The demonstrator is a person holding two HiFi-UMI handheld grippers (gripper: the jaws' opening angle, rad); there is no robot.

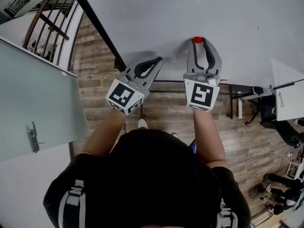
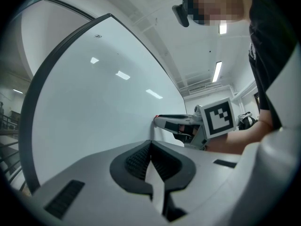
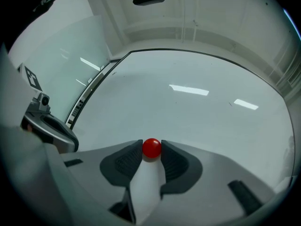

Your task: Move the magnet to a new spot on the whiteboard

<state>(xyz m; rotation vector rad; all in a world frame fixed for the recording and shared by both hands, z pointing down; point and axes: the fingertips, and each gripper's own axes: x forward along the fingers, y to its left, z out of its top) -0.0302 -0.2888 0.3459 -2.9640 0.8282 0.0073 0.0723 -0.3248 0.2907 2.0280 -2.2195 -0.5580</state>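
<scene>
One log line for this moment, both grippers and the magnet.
right gripper: shut on red magnet | red magnet: against whiteboard | left gripper: shut, empty

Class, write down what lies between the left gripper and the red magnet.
Bare whiteboard, then one jaw of the right gripper, shut on the magnet; the head view shows it.
</scene>
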